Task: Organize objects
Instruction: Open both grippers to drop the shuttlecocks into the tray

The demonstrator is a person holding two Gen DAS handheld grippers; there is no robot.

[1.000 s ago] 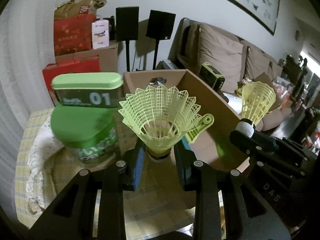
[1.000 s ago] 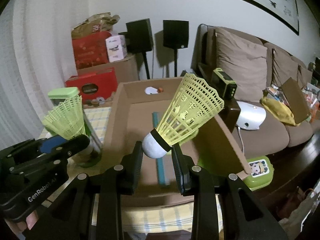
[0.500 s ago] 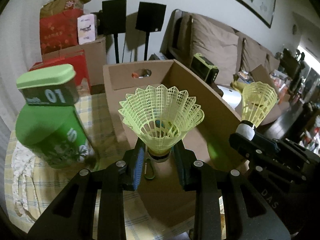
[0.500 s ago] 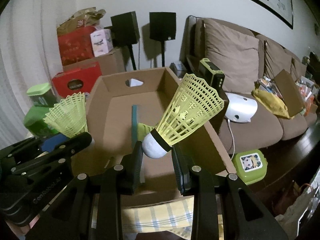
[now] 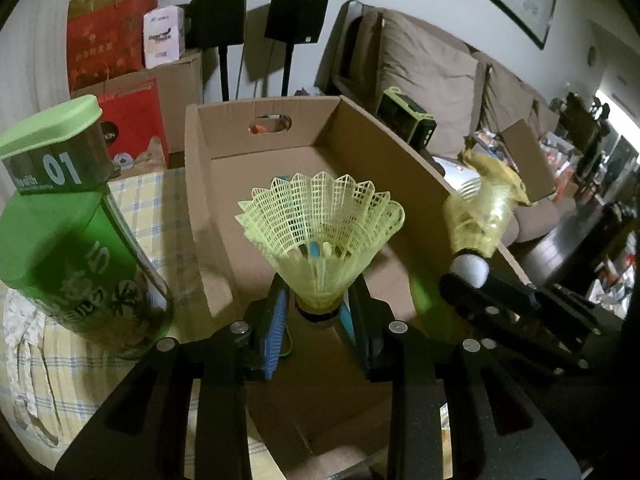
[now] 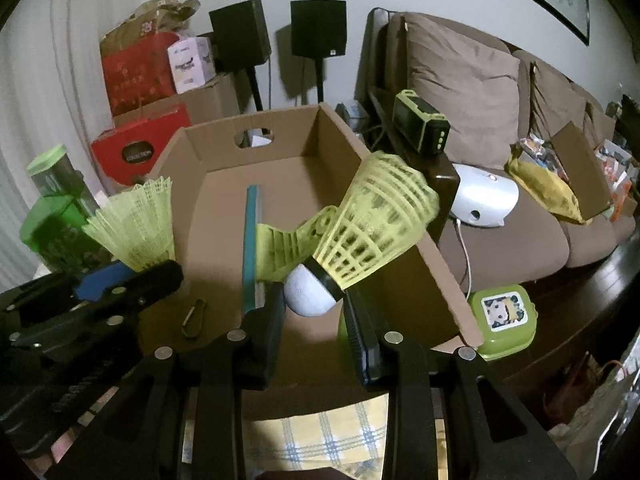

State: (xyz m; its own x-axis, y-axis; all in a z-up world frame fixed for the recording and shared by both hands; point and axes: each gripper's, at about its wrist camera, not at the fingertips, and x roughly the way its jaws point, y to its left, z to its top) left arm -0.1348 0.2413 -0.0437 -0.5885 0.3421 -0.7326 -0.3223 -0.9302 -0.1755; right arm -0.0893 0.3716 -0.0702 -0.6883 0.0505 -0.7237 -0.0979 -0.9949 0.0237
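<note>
My left gripper (image 5: 316,312) is shut on a yellow plastic shuttlecock (image 5: 320,228), skirt upward, over the near end of an open cardboard box (image 5: 200,184). My right gripper (image 6: 314,308) holds a second yellow shuttlecock (image 6: 372,224) by its white cork; the jaws look slightly parted around it and the skirt is blurred, tilted right. Each gripper shows in the other's view, the right gripper (image 5: 468,276) and the left gripper (image 6: 132,276). Inside the box lie a teal strip (image 6: 252,236), a yellow-green clip (image 6: 288,244) and a carabiner (image 6: 194,318).
Green canisters (image 5: 76,248) stand left of the box on a checked tablecloth (image 5: 156,216). A green lidded container (image 6: 502,320) sits right of the box. A brown sofa (image 6: 500,128), two speakers on stands (image 6: 316,32) and stacked red cartons (image 6: 136,72) lie behind.
Both grippers moved forward over the box with their shuttlecocks. The right shuttlecock has tipped and blurred, and the right jaws look wider around its cork.
</note>
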